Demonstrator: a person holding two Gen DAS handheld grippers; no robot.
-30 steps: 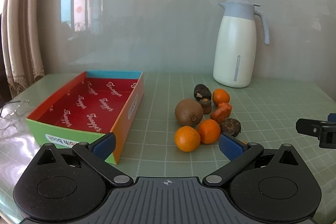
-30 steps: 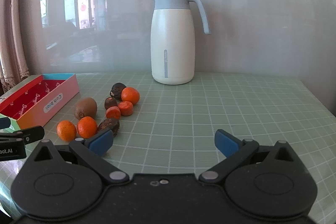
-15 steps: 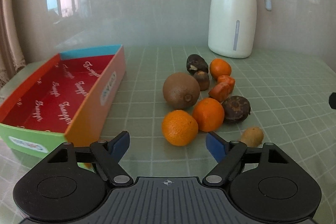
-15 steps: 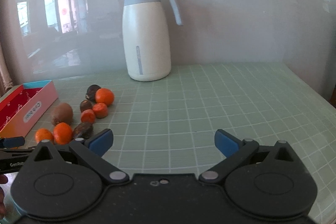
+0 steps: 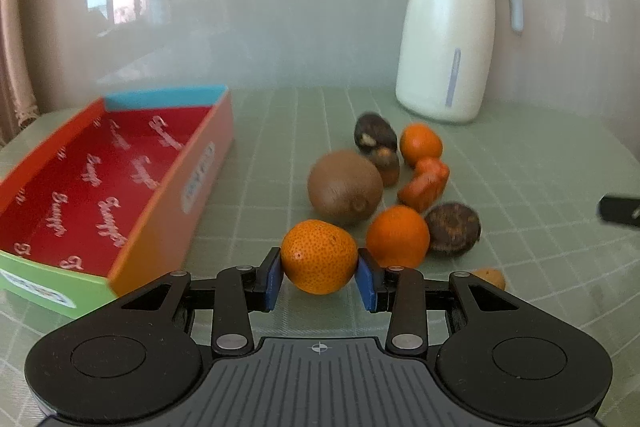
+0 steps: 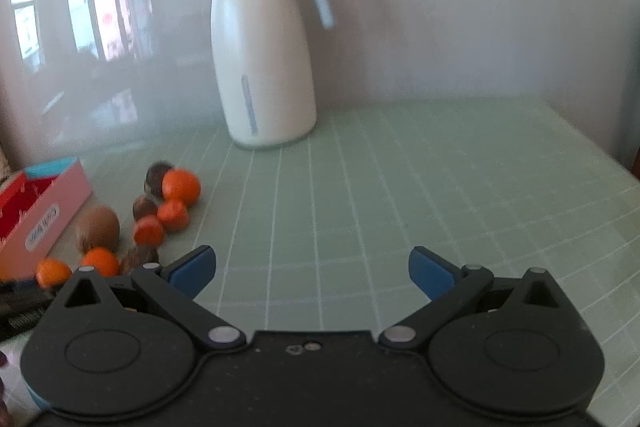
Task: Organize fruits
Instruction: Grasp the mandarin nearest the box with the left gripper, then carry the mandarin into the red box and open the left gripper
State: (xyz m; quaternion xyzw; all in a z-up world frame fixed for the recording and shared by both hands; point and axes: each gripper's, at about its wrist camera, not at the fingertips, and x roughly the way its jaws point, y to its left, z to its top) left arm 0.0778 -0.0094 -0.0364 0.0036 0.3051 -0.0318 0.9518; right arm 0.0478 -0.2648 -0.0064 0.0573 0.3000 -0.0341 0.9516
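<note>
Fingers [image 5: 272, 279] of the left gripper [image 5: 320, 277] are closing onto the nearest orange [image 5: 319, 256], pads at its sides, so squeeze gently and lift straight up before carrying it to the red box [image 5: 168, 223], while the right gripper [image 6: 312, 273] hangs wide open and empty.

box [image 5: 168, 227] | inside floor | repeated white script, too blurred to read

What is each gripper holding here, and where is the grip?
Left gripper, jaws closing, has the nearest tangerine by its two sides. Right gripper is open and empty.
</note>
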